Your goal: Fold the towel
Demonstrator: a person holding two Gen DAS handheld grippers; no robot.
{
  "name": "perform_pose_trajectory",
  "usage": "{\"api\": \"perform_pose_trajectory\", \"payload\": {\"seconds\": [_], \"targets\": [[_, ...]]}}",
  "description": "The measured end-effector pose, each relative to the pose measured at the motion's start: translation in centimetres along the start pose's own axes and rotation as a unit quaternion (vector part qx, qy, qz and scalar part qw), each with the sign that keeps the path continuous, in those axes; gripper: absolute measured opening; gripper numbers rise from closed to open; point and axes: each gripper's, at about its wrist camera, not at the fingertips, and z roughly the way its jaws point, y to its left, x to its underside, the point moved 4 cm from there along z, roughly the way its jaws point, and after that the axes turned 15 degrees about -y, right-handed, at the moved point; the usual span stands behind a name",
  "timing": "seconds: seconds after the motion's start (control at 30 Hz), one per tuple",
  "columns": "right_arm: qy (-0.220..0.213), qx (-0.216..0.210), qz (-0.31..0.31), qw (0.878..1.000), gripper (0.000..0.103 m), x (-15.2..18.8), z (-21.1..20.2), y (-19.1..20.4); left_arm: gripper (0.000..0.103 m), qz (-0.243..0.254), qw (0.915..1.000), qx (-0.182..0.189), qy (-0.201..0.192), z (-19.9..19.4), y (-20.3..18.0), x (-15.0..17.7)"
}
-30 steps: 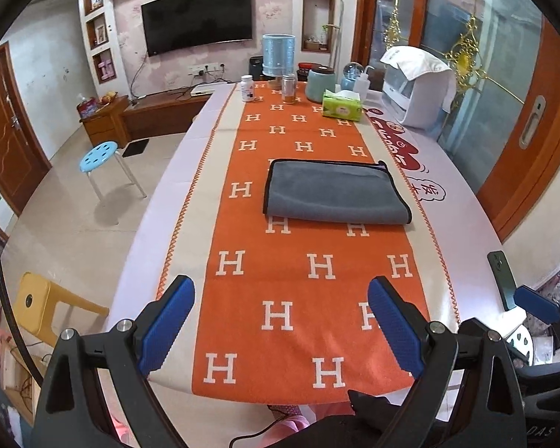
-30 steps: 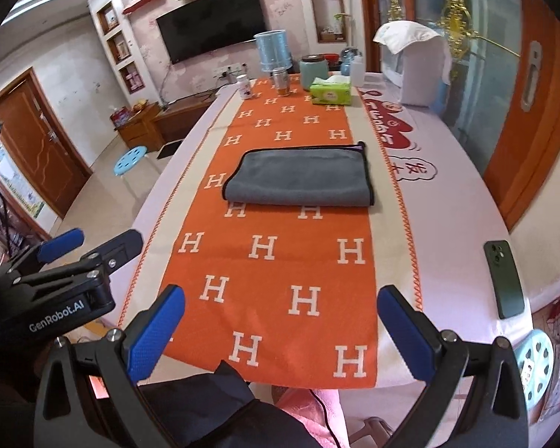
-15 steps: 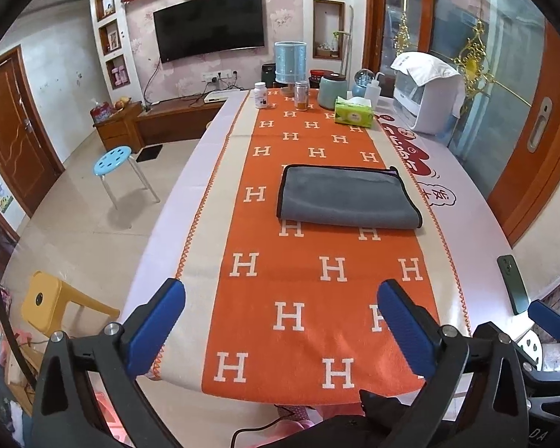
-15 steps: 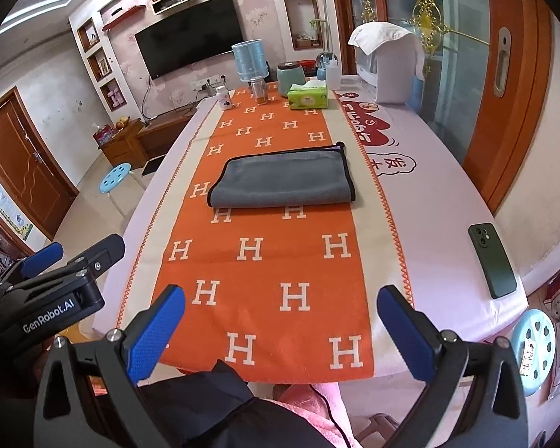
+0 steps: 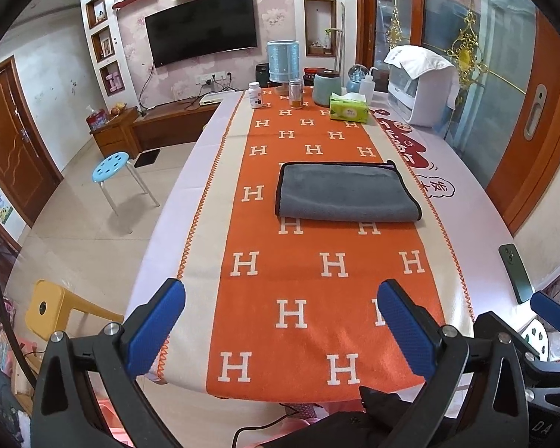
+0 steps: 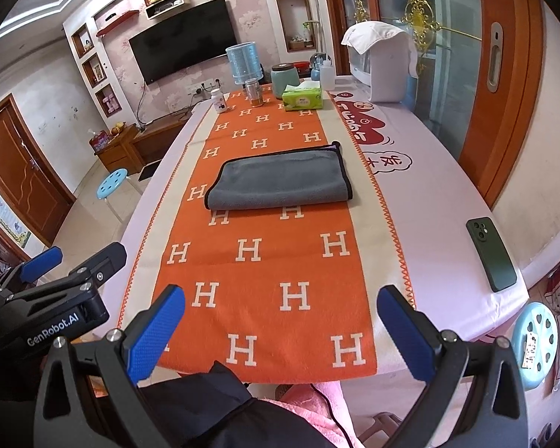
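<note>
Looking from the near end: long table (image 5: 463, 201) runs straight away from both sets of jaws, orange H-pattern runner (image 5: 317, 261) down its middle, so whatever sits on the runner is centred between the fingers in either wrist view.

Grey towel (image 5: 345, 196) lies flat on the runner, well ahead of the jaws and roughly on the centreline. It reads as folded over, rounded fold facing the jaws, black-trimmed edges on the far and side runs. My read: at least one fold is in; a second may be due.

Left gripper (image 5: 282, 321) hangs over the table's near edge, blue pads wide apart, nothing between them. Right gripper (image 6: 282, 321) likewise: spread, empty, hanging just short of the near edge. Both well apart from the towel, so probably between grasps or backed off.

Dark green phone (image 6: 491, 254) lies on bare cloth beyond the right gripper's right finger, clear of the work. Tissue pack (image 5: 349, 110), jars and bottles are parked at the far end, past the towel.
</note>
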Motion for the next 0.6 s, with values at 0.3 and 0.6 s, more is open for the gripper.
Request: {"api": "perform_pose_trajectory", "payload": {"seconds": [0.3,0.6], "targets": [[0.004,-0.001,-0.001,1.000,0.103,0.13,0.19,0.32,0.102,0.000,1.0000,0.005,-0.002,-0.03,0.39,-0.09],[0.007,-0.002,-0.005,1.000,0.103,0.10,1.02,0.79,0.102,-0.008,0.9999,0.003,-0.006,0.06,0.76,-0.30]]}}
